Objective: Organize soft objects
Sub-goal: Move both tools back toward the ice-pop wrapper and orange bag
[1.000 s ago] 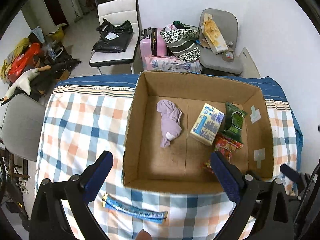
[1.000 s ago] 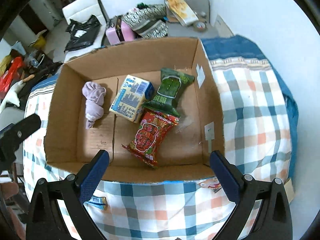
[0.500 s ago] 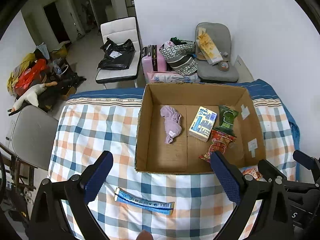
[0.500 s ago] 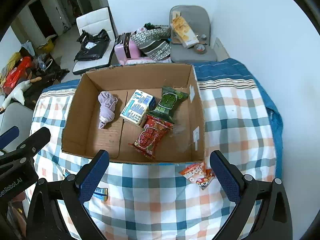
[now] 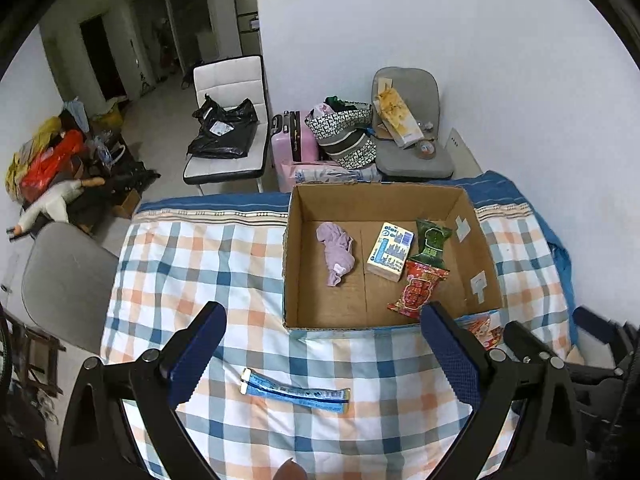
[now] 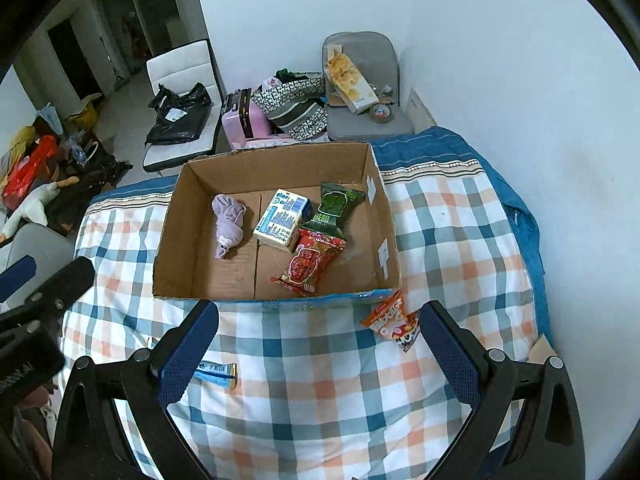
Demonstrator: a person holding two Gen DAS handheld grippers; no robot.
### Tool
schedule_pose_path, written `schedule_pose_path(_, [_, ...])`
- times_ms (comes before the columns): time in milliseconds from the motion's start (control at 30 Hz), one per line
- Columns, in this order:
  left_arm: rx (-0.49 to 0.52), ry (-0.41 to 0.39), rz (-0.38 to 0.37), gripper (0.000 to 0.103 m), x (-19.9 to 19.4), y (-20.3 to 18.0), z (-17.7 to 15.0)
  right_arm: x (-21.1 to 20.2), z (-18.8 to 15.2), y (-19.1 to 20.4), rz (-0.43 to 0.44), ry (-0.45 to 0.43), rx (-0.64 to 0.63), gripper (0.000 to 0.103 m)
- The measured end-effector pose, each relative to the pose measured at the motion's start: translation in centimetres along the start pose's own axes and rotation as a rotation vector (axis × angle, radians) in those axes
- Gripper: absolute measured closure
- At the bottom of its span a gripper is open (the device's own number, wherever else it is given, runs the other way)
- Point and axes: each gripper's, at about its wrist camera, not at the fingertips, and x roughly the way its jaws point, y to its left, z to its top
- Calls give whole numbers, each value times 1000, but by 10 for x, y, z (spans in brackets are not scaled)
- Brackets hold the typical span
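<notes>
An open cardboard box [image 5: 296, 320] [image 6: 172, 216] sits on a checked cloth. Inside lie a lilac cloth bundle [image 5: 336, 248] [image 6: 228, 224], a white-and-blue tissue pack [image 5: 390, 250] [image 6: 282, 222], a green snack bag [image 5: 432, 242] [image 6: 334, 208] and a red snack bag [image 5: 418, 292] [image 6: 308, 262]. A blue flat packet [image 5: 296, 392] [image 6: 216, 372] lies in front of the box. An orange snack packet [image 6: 394, 318] [image 5: 484, 326] lies at the box's near right corner. My left gripper [image 5: 320, 354] and right gripper [image 6: 316, 354] are both open and empty, above the cloth in front of the box.
The checked cloth [image 5: 180, 264] covers a table beside a white wall. Behind it stand a white chair with a black bag [image 5: 226, 132], a pink suitcase [image 5: 290, 140] and a grey chair [image 5: 412, 148] with clutter. Another grey chair [image 5: 64, 272] stands at the left.
Both grippers have pulled back and up from the box, so the box looks smaller and the blue and orange packets on the cloth have come into view. Jaws stay open.
</notes>
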Motion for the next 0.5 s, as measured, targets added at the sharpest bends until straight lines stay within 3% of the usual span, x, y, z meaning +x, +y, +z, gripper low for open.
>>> schedule_pose_path(133, [-90,43,-25,3,8,11,-8,1,-7,-13,36,25,49,1])
schedule_pose_path(233, [-175,134,-27,3,34,18,-24,12,-16,-38,58,61,128,1])
schedule_pose_path(500, [-399,397,-39,3,121,27,-85,99,-50,-133,92,278,354,1])
